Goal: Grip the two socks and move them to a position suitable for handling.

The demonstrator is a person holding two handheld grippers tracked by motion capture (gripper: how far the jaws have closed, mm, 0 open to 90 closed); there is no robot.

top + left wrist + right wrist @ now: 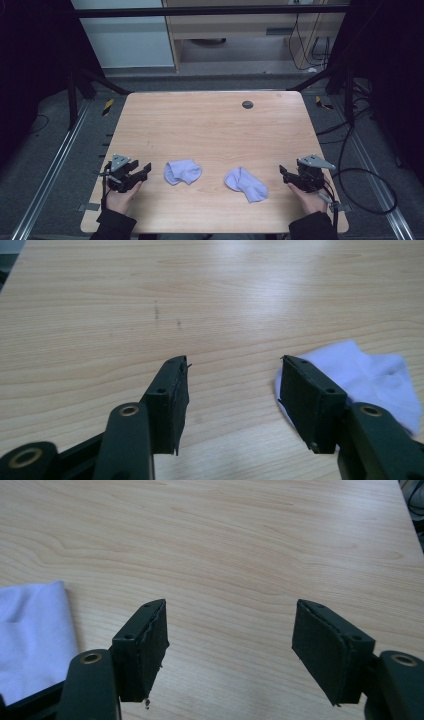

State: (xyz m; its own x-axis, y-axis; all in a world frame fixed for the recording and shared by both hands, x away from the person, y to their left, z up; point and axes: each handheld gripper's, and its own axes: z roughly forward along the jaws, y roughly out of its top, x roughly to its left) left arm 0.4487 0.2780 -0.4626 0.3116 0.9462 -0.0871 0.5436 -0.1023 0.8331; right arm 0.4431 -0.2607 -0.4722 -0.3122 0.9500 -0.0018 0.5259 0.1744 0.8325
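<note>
Wood bench [215, 130], dark room around it, cables trailing on the floor at right. Two lilac socks are laid near the front edge: left sock [182, 172] and right sock [246, 183], a bit apart. The left gripper [146, 169] is held just left of the left sock, fingers spread, nothing between them. The right gripper [283, 173] is parked right of the right sock, fingers wide too, nothing held.
</note>
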